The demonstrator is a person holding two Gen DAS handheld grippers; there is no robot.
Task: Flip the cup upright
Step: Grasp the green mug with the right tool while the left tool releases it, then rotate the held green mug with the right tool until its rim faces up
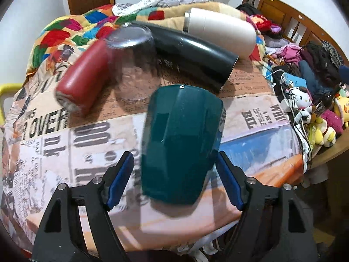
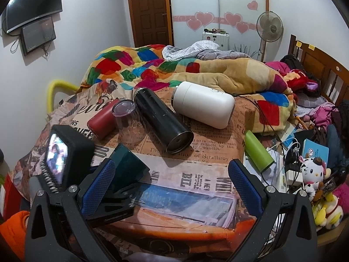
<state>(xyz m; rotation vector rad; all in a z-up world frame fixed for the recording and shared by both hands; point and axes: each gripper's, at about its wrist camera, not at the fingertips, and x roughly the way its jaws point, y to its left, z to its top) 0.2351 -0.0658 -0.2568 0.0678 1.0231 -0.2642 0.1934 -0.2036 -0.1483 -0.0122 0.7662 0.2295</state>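
I am counting one teal cup, inverted at frame centre between my wide left tongs; right tongs gaping empty; four flasks lying beyond: red, black, white, green; one glass.

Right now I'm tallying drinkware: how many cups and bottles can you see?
6: teal cup between the left fingers; clear glass upside down; red bottle, black flask, white bottle, green bottle lying down. Clutter may hide more.
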